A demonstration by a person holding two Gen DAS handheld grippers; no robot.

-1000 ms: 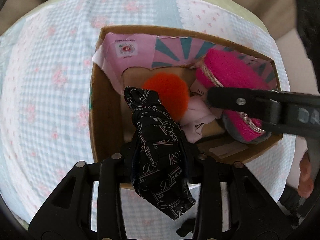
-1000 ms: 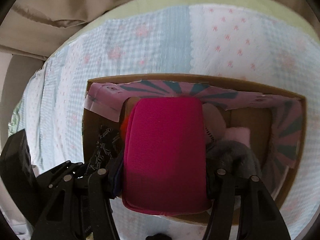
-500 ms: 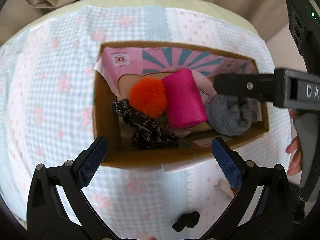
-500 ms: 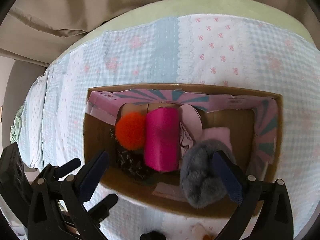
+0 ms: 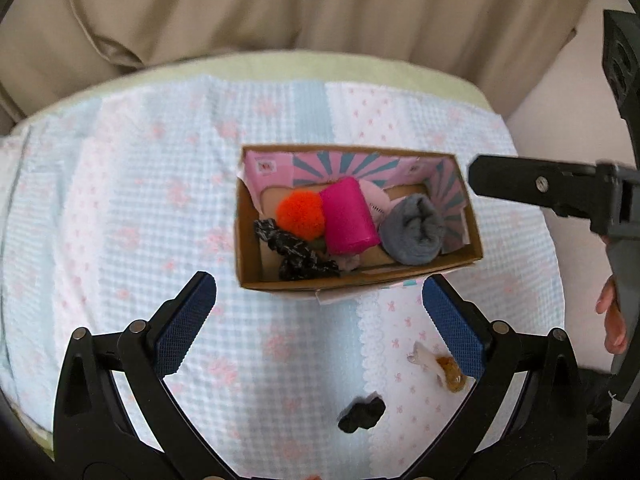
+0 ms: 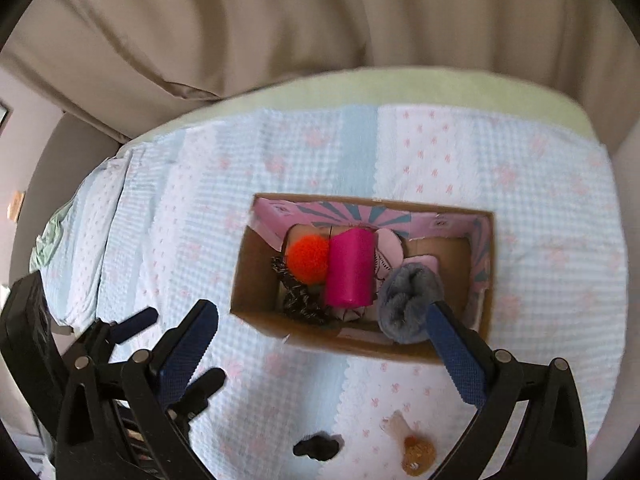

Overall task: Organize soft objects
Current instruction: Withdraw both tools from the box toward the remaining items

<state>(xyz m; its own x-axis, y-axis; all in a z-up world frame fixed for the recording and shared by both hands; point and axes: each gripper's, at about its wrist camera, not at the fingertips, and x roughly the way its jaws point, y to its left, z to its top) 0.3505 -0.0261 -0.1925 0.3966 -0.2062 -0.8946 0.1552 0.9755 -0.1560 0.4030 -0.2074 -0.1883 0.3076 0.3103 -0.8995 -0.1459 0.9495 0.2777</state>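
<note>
A cardboard box sits on the checked bedspread. In it lie an orange pompom, a pink pouch, a black patterned cloth and a grey fuzzy item. My left gripper is open and empty, held above the bed in front of the box. My right gripper is open and empty too, in front of the box. It shows at the right of the left wrist view.
A small black item and a small brown and white item lie on the bedspread in front of the box. Beige curtains hang behind the bed.
Both grippers opened, leaving the black cloth and the pink pouch in the box, and have pulled back and up from it.
</note>
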